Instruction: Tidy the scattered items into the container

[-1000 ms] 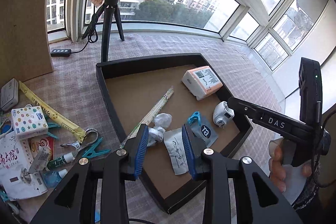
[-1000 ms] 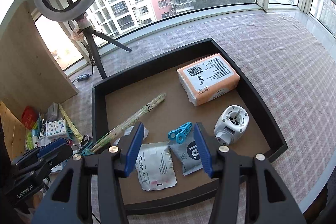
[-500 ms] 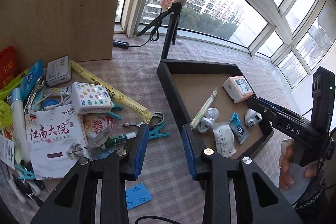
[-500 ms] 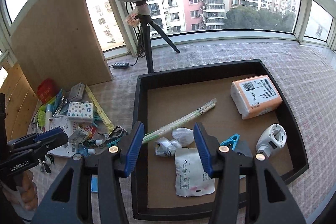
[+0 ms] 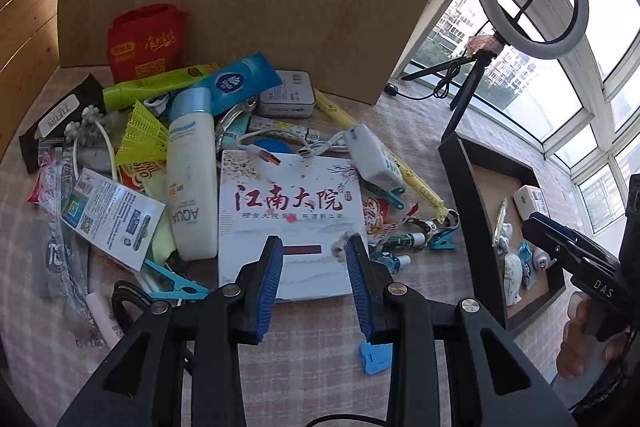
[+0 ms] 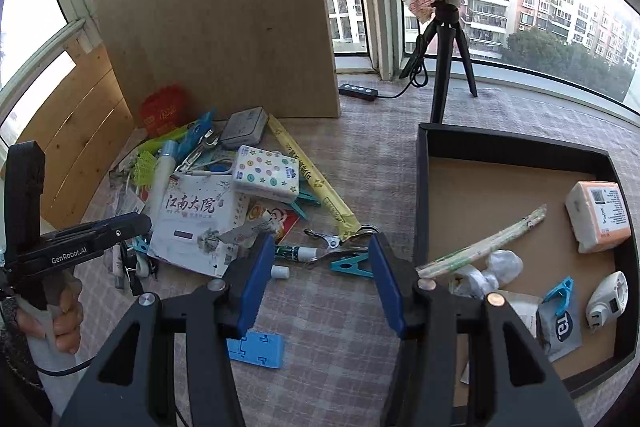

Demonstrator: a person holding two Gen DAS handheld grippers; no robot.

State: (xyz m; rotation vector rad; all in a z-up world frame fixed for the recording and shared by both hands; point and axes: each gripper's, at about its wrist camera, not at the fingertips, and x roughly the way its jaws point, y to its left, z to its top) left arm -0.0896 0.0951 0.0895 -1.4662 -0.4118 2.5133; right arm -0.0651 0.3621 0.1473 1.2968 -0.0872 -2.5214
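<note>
A pile of scattered items lies on the checked cloth at the left. A white booklet with red characters (image 5: 292, 211) lies in its middle, also in the right wrist view (image 6: 192, 231). My left gripper (image 5: 314, 255) is open and empty, hovering over the booklet's near edge. My right gripper (image 6: 322, 263) is open and empty above a teal clip (image 6: 350, 263) and a small green tube (image 6: 294, 253). The black tray (image 6: 422, 187) at the right holds an orange tissue pack (image 6: 600, 215), a long wrapped stick (image 6: 484, 247), a white device (image 6: 608, 295) and sachets.
A white AQUA bottle (image 5: 192, 179), yellow shuttlecock (image 5: 140, 135), starred tissue pack (image 6: 266, 173), grey box (image 6: 244, 127) and yellow wrapped sticks (image 6: 312, 179) lie in the pile. A blue card (image 6: 256, 349) lies near me. A cardboard panel (image 6: 224, 15) and ring-light tripod (image 6: 444, 39) stand behind.
Both grippers have swung left, away from the tray, to the scattered pile. The left one now hovers over the white booklet. Both have stayed open and empty.
</note>
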